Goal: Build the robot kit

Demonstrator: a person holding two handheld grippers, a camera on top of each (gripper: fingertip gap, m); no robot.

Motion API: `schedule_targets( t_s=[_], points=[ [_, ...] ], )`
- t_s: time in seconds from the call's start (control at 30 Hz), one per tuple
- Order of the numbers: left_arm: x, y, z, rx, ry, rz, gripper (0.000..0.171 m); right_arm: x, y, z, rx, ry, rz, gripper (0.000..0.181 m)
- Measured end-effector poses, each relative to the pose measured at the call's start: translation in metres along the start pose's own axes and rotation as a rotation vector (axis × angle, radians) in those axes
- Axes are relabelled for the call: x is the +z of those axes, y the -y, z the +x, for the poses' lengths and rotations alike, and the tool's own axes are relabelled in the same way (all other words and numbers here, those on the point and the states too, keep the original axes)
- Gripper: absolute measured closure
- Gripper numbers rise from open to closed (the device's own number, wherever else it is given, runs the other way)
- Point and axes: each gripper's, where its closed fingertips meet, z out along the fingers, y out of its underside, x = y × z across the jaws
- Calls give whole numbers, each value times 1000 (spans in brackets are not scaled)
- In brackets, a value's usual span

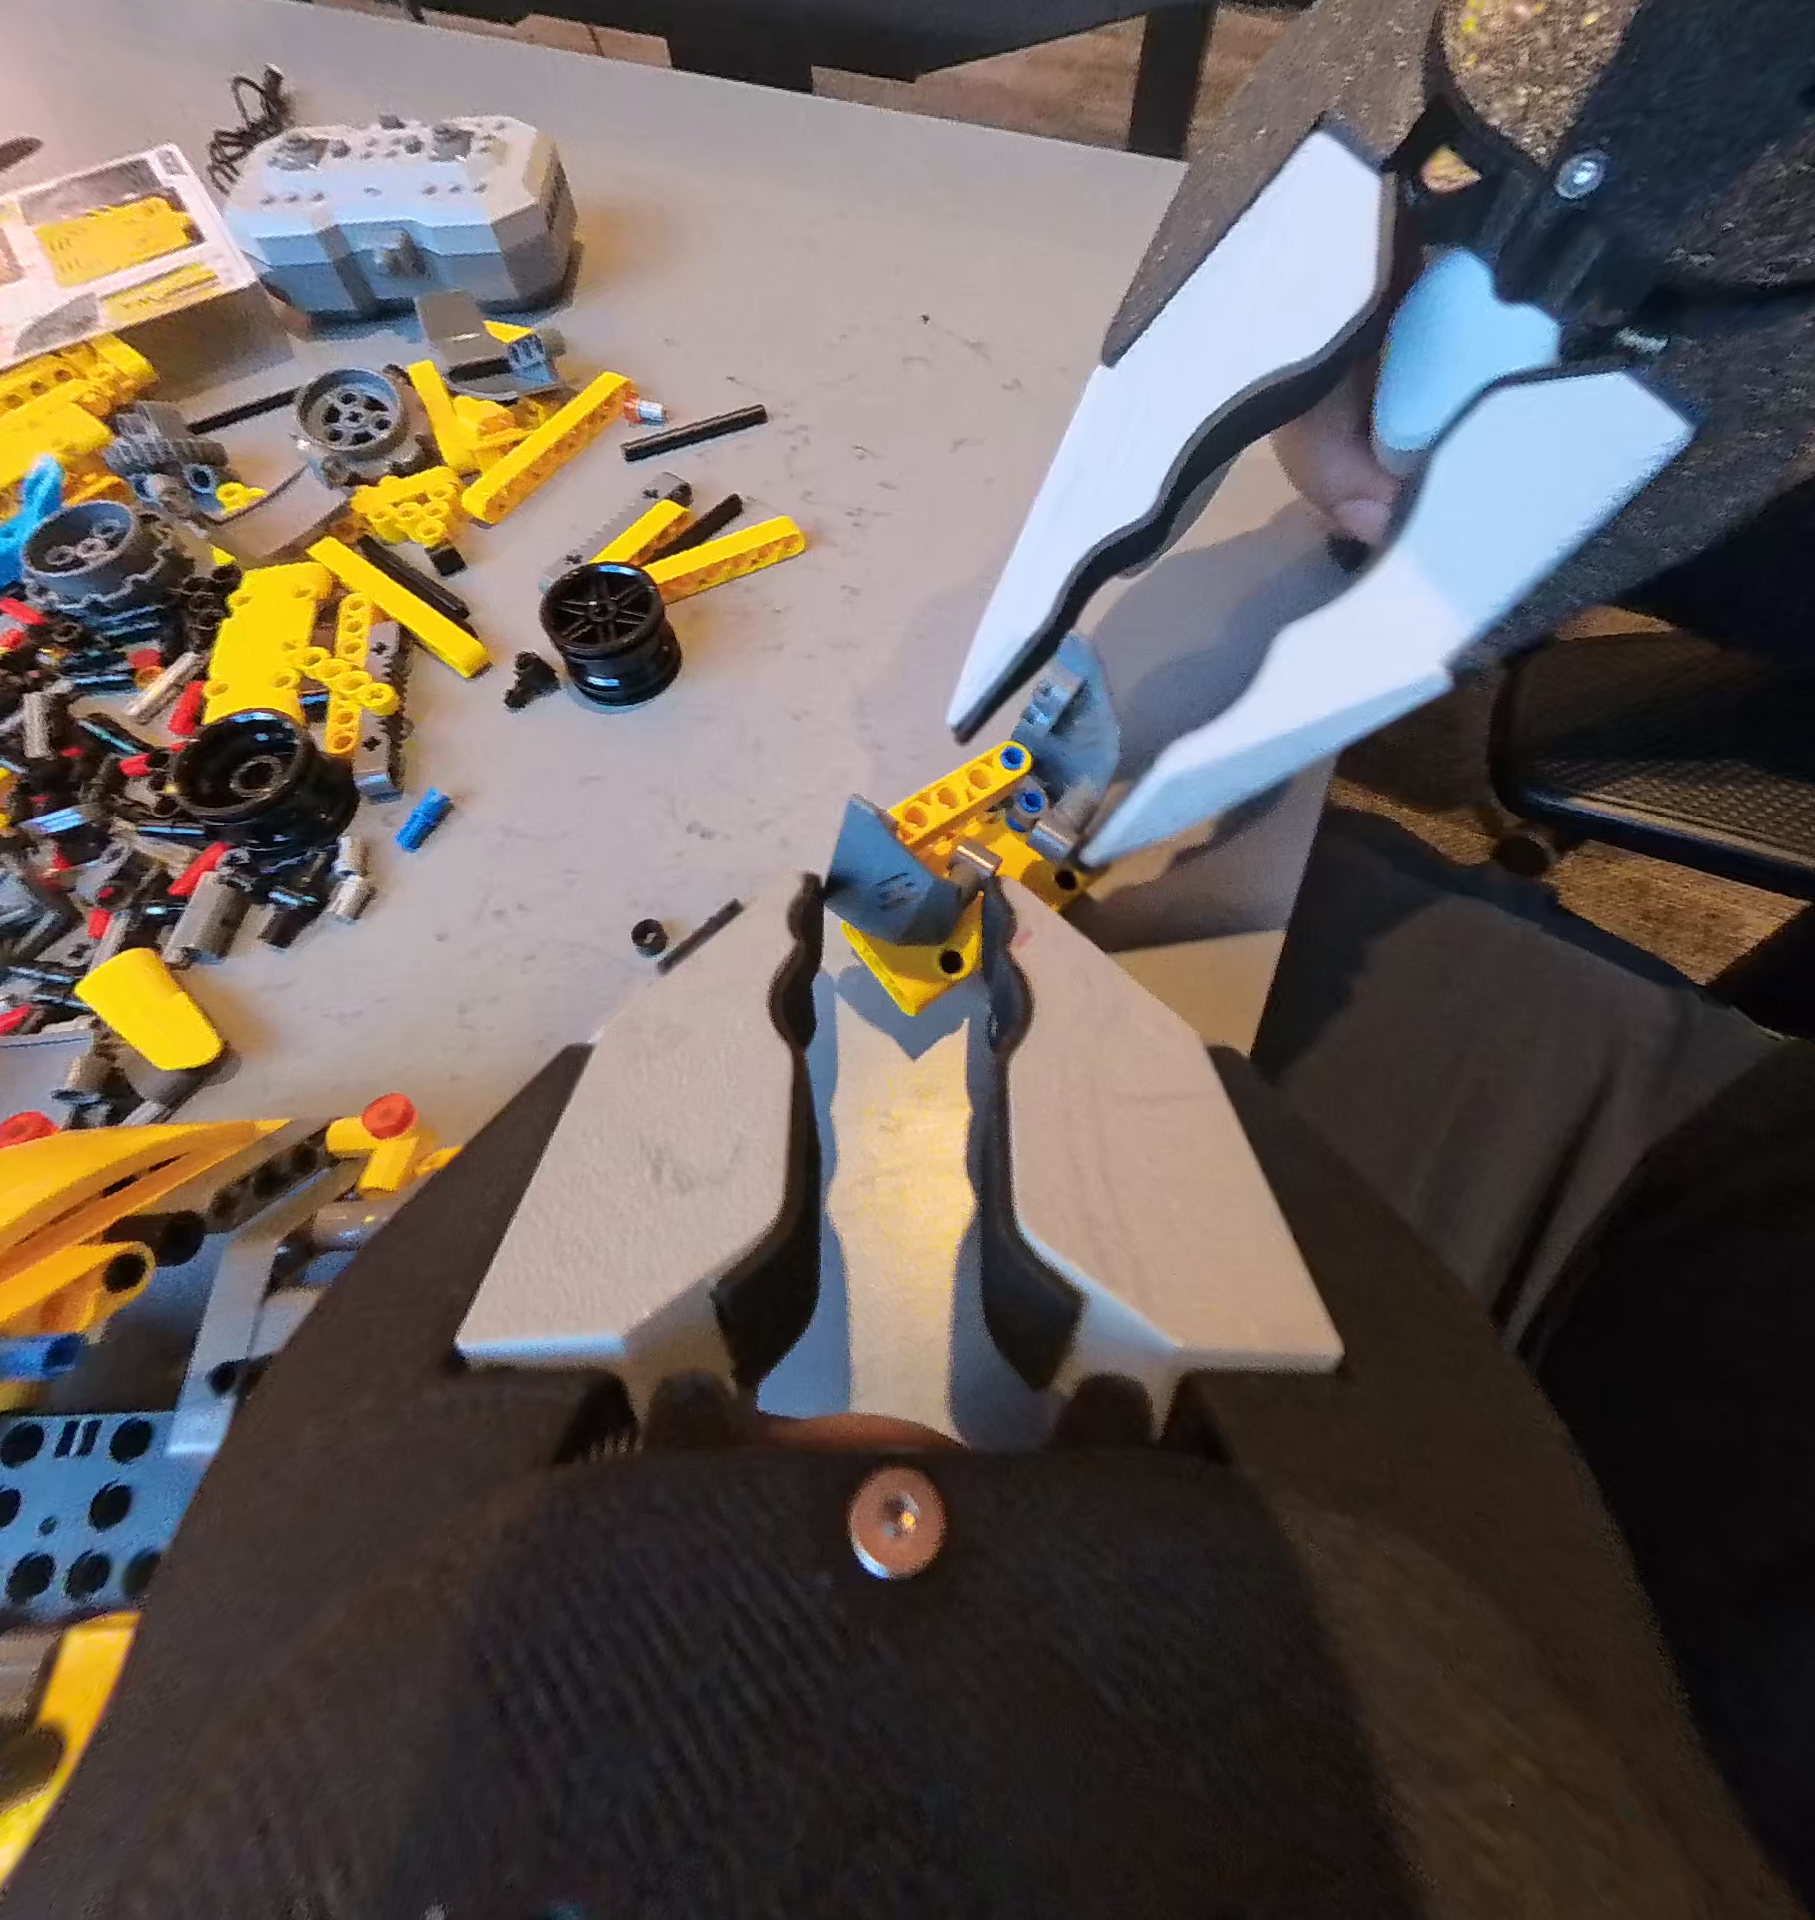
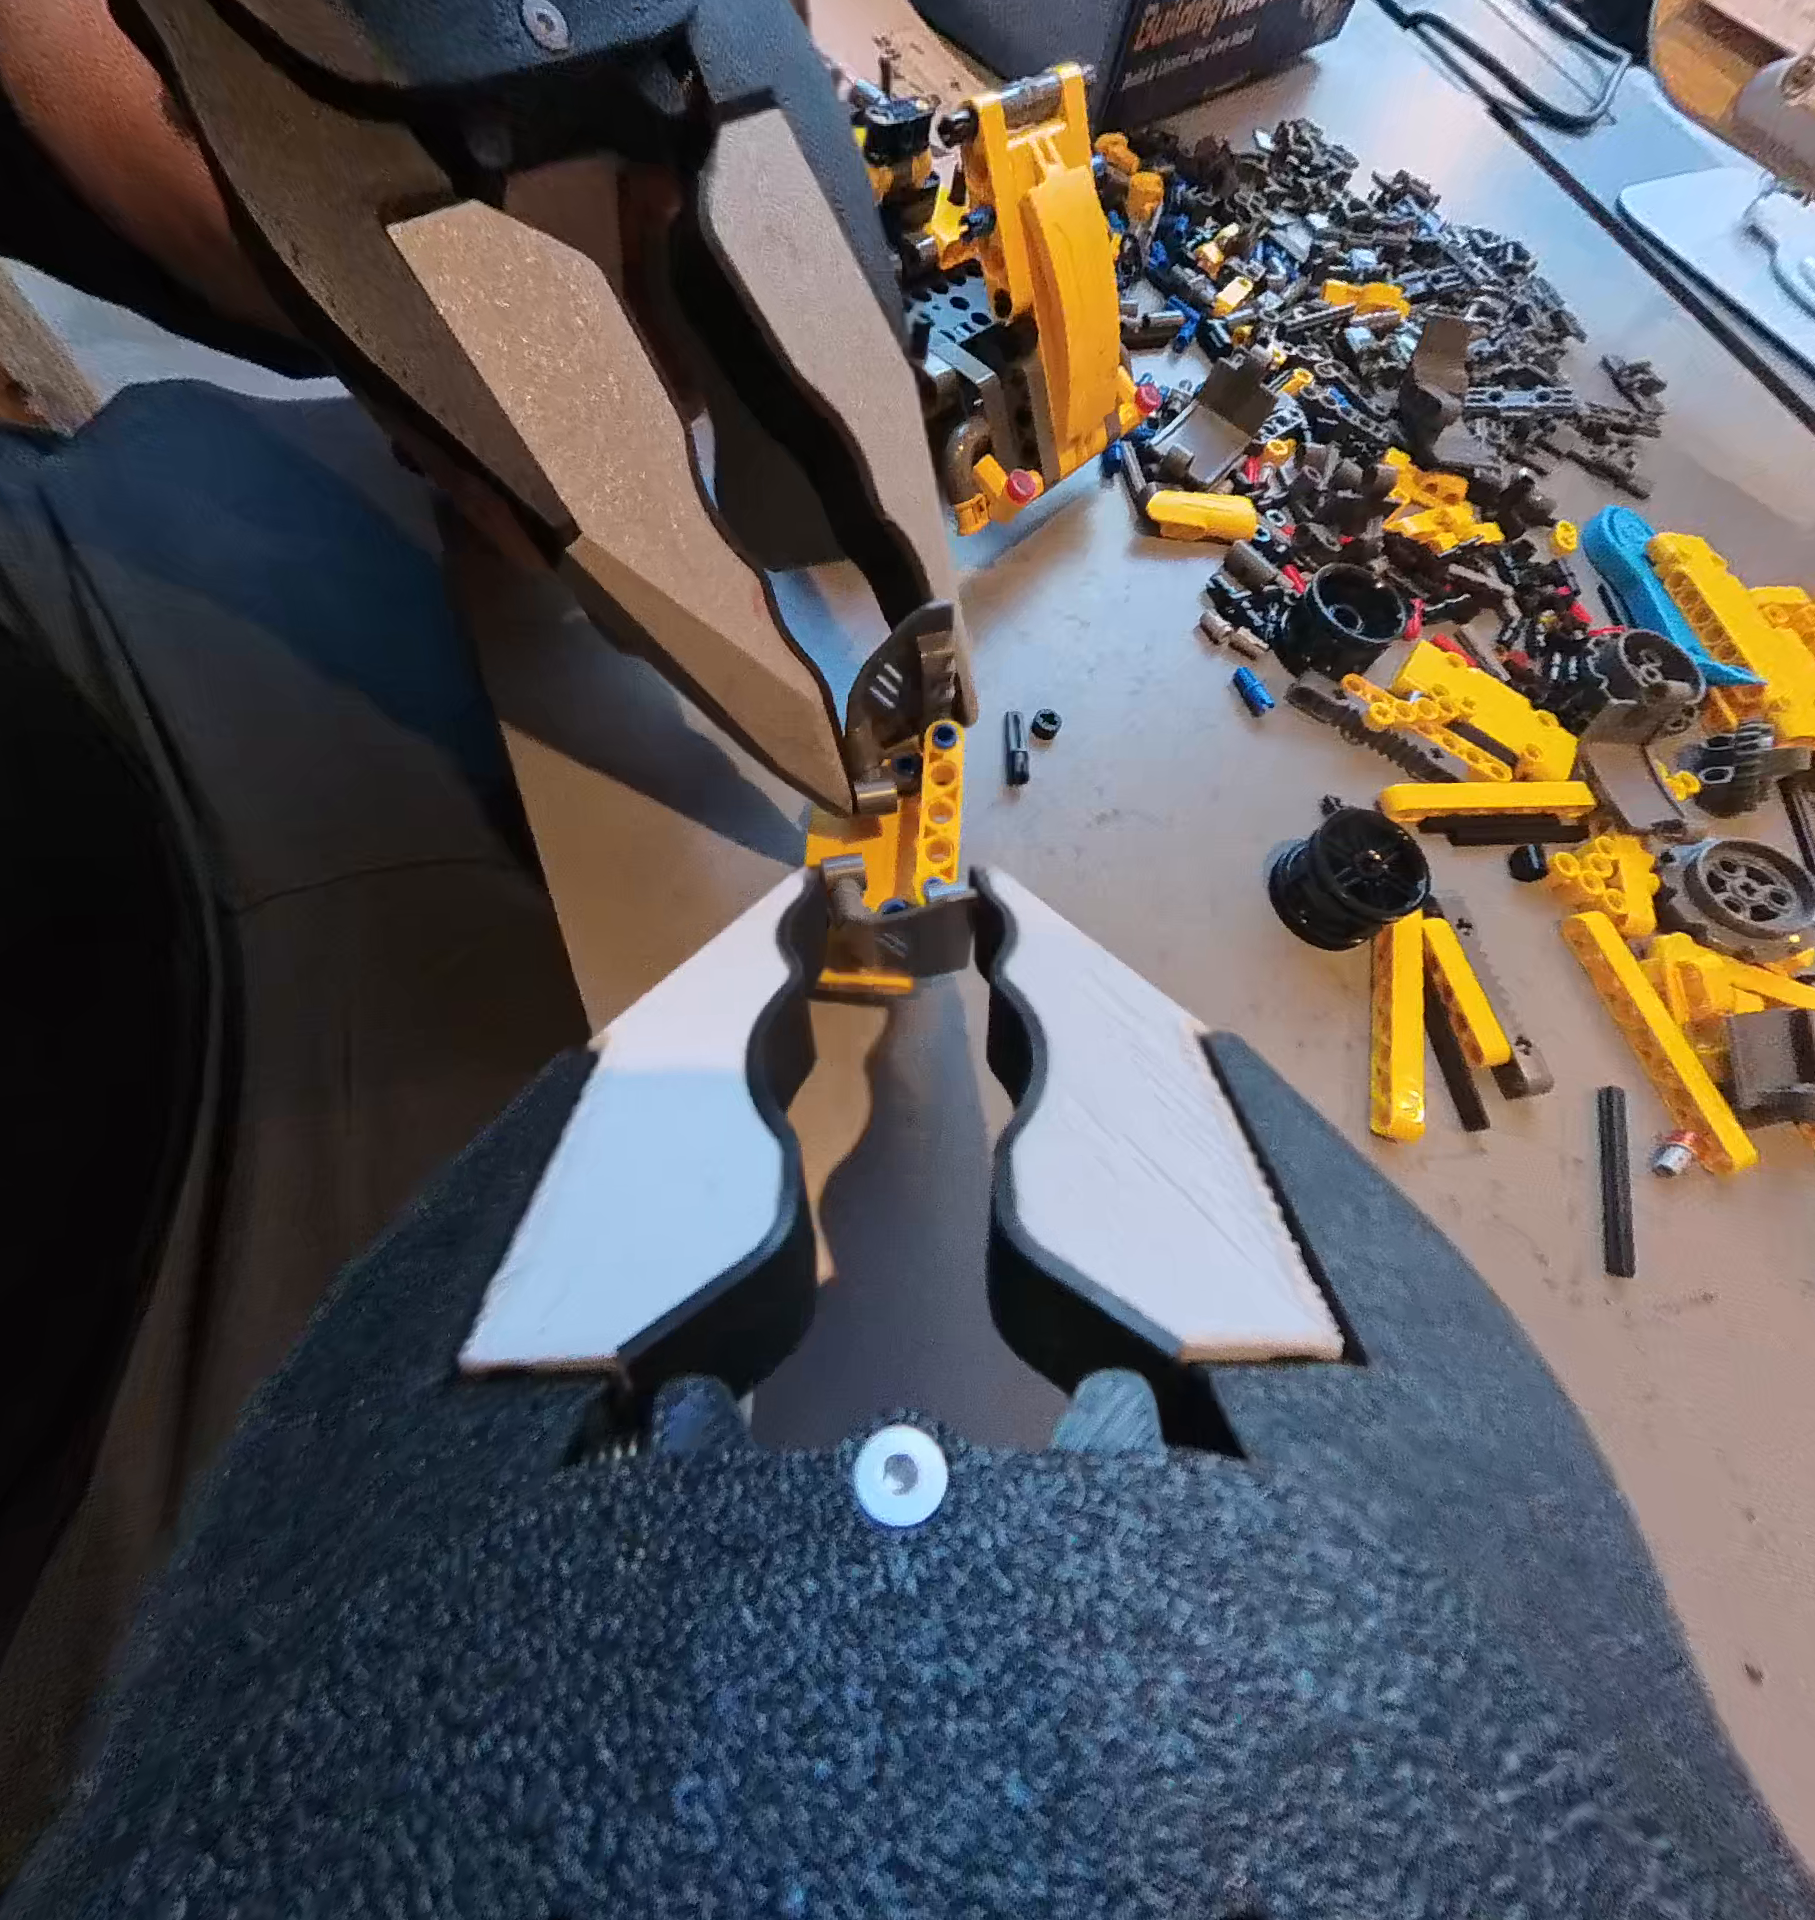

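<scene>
A small assembly of yellow beams, grey curved panels and blue pins hangs in the air over the table's near edge, held from both ends. My left gripper is shut on its near end, the fingers pressing a grey panel and a yellow block. My right gripper comes in from the upper right and grips the far end. In the right wrist view the assembly sits between my right gripper, shut on a grey panel, and my left gripper above it.
A wide pile of loose yellow, black and grey pieces covers the grey table, with a black wheel, a grey battery box and a booklet. A partly built yellow vehicle stands behind. A person's lap lies below the table edge. The grippers are tip to tip, or close to it. The black wheel is about equally far from each gripper, around 10 cm. Seen from the right wrist view as well.
</scene>
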Motion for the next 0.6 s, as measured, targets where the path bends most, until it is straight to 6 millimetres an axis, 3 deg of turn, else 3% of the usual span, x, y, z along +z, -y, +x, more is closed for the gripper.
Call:
schedule_targets(
  t_s=[0.2,0.3,0.33,0.47,0.5,0.6],
  points=[
    [-4,-3,7,186,-49,-23,144,1,-1,-11,15,84,-16,156],
    [-9,-13,9,311,-94,-95,149,0,-3,-7,40,75,-22,151],
    [-11,-18,5,340,-83,-131,167,-2,-3,-5,37,67,-18,150],
    [-13,-18,4,363,-75,-116,171,-2,-6,-5,24,59,-22,151],
    [-13,-17,4,351,-66,-111,168,-1,-6,-3,28,46,-24,151],
    [-14,-18,8,308,-58,-110,125,0,-6,-3,25,57,-27,151]
  ],
)
